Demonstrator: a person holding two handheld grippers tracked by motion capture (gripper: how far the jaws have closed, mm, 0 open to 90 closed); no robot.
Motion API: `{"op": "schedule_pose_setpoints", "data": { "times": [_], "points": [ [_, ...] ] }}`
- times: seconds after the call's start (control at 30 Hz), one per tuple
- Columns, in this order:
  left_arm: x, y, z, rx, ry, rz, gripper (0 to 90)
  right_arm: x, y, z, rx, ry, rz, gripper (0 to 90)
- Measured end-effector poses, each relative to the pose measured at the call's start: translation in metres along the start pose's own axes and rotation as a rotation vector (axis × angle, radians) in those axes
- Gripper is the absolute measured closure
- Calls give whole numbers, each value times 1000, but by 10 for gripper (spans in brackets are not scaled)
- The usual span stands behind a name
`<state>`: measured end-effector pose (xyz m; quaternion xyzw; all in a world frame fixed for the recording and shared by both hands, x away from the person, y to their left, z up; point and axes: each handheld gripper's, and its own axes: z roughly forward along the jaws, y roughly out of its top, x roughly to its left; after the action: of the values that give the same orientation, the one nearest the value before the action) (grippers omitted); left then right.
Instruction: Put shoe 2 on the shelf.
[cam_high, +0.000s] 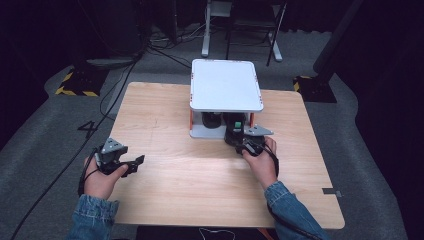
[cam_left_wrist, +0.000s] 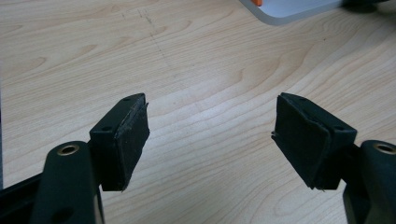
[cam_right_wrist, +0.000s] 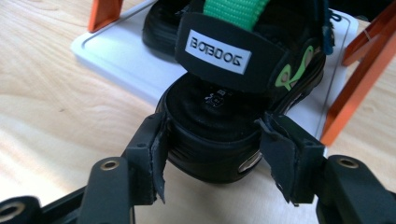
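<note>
A black sandal (cam_right_wrist: 215, 105) with a green strap and a white label rests on the lower white tray (cam_right_wrist: 126, 56) of a small two-tier shelf, its heel hanging over the tray's front edge. My right gripper (cam_right_wrist: 212, 158) has its pads against both sides of that heel. In the high view the right gripper (cam_high: 236, 139) reaches in under the shelf's white top (cam_high: 226, 85). My left gripper (cam_left_wrist: 210, 140) stands open over bare wood with nothing between its pads. It hovers near the table's left front (cam_high: 136, 164).
A second black sandal (cam_right_wrist: 161, 23) sits beside the first on the tray. Orange posts (cam_right_wrist: 355, 93) hold up the top tier, one close to the right jaw. The wooden table (cam_high: 200, 180) is bare in front of the shelf. Cables and stands lie on the floor behind.
</note>
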<state>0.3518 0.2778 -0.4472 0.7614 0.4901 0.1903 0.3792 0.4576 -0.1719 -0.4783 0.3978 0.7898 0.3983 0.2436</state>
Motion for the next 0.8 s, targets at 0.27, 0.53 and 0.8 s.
{"op": "schedule_pose_setpoints", "data": {
  "times": [0.27, 0.53, 0.8],
  "points": [
    [1, -6, -5, -1, 8, -14, 269, -14, 18, 27, 13, 23, -63, 426],
    [6, -13, -13, -1, 27, -23, 270, -18, 28, 45, -10, 11, -43, 425],
    [7, -16, -14, 3, 31, -29, 271, -13, 28, 57, -58, -62, 2, 417]
  ]
}}
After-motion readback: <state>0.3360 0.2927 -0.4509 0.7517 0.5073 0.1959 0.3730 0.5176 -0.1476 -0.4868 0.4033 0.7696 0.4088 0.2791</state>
